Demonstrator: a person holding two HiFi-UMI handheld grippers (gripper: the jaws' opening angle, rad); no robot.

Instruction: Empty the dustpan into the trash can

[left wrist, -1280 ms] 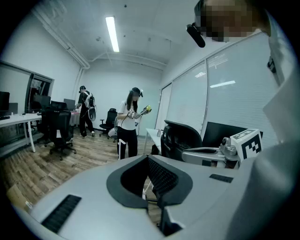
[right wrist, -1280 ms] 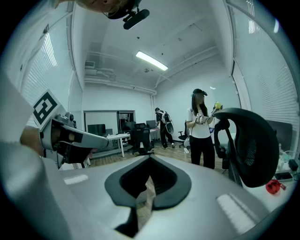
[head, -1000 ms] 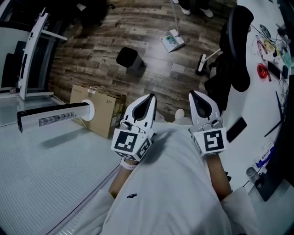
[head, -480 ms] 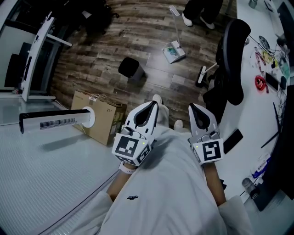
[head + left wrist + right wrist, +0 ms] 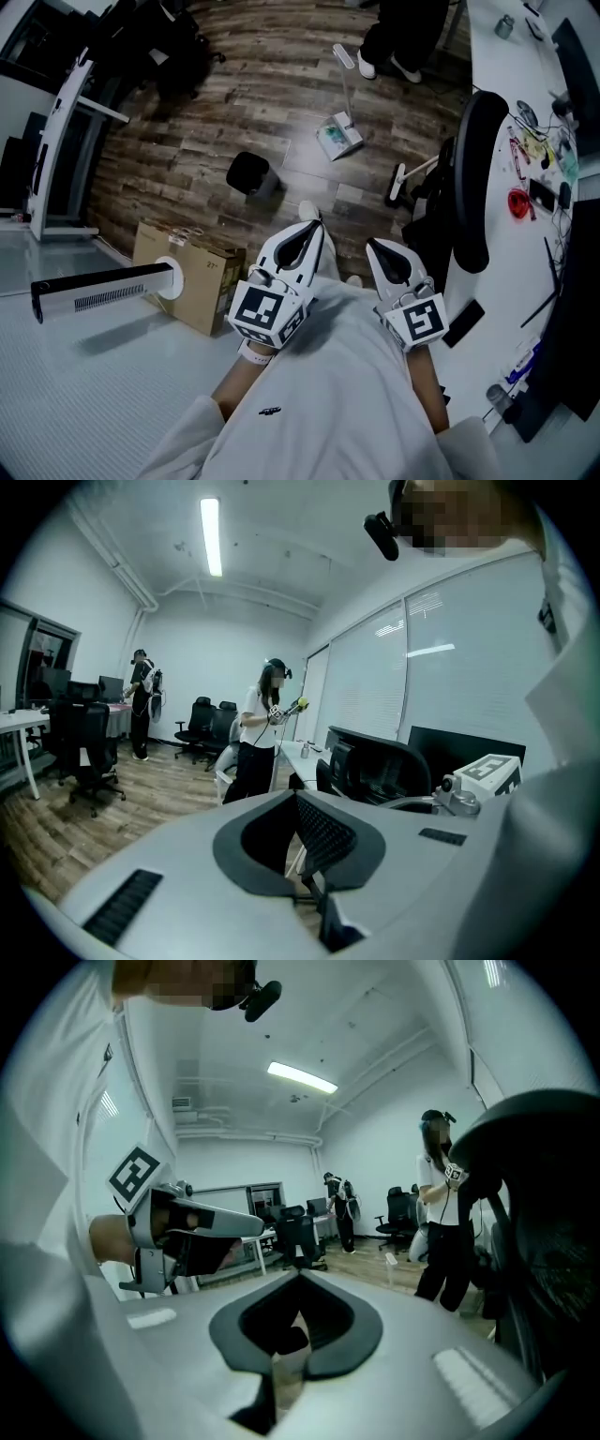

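A black trash can (image 5: 248, 175) stands on the wood floor ahead of me. Beyond it, slightly right, rests a pale dustpan (image 5: 337, 139) with a long upright handle (image 5: 347, 80). My left gripper (image 5: 306, 232) is held out in front of my body, shut and empty, its tip pointing toward the trash can from well short of it. Beside it, my right gripper (image 5: 379, 249) is also shut with nothing in it. In the left gripper view the jaws (image 5: 298, 797) meet; the right gripper view shows the same (image 5: 298, 1277). Both tools are far from dustpan and can.
A cardboard box (image 5: 183, 272) and a white tower fan (image 5: 103, 288) lie at the left. A black office chair (image 5: 469, 178) and a cluttered white desk (image 5: 525, 281) line the right. A brush with a white handle (image 5: 408, 180) lies by the chair. A person (image 5: 403, 37) stands beyond the dustpan.
I have stepped forward: the trash can and dustpan sit lower and closer in the head view, and both grippers travelled with me, still shut. The person at the top came further into view.
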